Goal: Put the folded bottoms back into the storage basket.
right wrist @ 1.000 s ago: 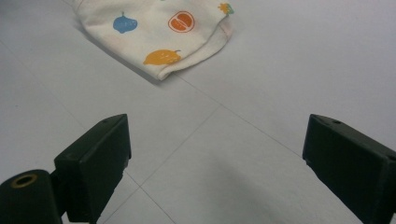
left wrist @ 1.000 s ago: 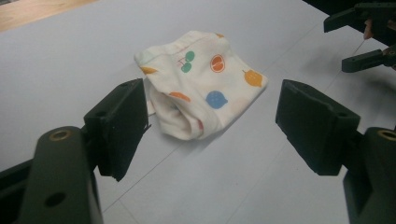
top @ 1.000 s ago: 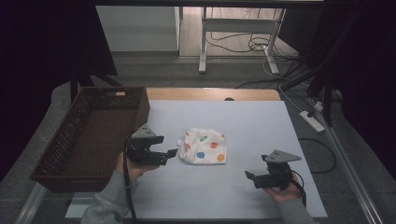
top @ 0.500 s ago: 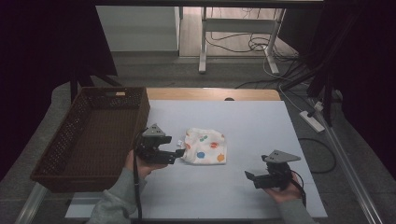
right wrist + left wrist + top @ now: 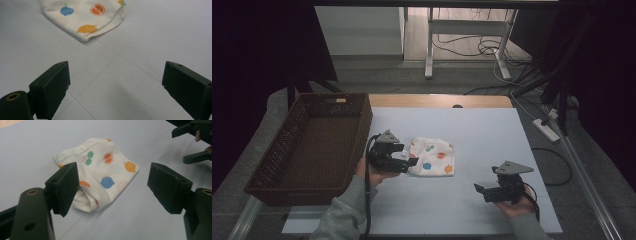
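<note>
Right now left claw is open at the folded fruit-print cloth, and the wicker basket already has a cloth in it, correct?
Not quite. The left claw is open at the fruit-print cloth, but the wicker basket holds no cloth; the high view shows its inside bare.

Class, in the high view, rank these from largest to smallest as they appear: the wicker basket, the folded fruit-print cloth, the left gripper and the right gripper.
1. wicker basket, clearly the largest.
2. folded fruit-print cloth.
3. left gripper and right gripper: they look about alike, so no ranking between them.
</note>
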A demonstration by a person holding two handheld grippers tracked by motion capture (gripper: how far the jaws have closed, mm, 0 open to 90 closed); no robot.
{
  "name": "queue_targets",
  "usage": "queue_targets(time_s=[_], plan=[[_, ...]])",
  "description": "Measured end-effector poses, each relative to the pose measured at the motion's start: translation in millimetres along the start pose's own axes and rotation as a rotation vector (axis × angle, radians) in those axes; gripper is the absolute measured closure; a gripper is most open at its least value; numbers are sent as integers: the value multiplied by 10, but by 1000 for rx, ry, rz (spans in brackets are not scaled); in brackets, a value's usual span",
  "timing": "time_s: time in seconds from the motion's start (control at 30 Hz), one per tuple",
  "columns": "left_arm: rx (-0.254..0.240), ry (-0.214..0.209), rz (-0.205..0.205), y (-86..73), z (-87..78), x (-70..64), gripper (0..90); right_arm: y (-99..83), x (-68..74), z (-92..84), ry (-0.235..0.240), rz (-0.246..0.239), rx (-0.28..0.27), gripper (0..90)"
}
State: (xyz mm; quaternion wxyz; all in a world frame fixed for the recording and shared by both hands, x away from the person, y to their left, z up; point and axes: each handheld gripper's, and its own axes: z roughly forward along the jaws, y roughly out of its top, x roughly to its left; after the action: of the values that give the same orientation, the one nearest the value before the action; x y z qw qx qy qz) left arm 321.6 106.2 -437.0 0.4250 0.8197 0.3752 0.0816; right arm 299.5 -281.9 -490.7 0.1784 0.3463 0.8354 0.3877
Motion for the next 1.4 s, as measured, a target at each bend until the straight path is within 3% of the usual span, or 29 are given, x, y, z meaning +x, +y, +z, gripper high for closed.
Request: queue_targets(time_s=[0.97,1.4], plan=[[13,17,-26,129,266,115,245,-3,5,19,2,0,5,78],[41,35,-37,200,469,235,248,-4,5,24,3,1,8,78]])
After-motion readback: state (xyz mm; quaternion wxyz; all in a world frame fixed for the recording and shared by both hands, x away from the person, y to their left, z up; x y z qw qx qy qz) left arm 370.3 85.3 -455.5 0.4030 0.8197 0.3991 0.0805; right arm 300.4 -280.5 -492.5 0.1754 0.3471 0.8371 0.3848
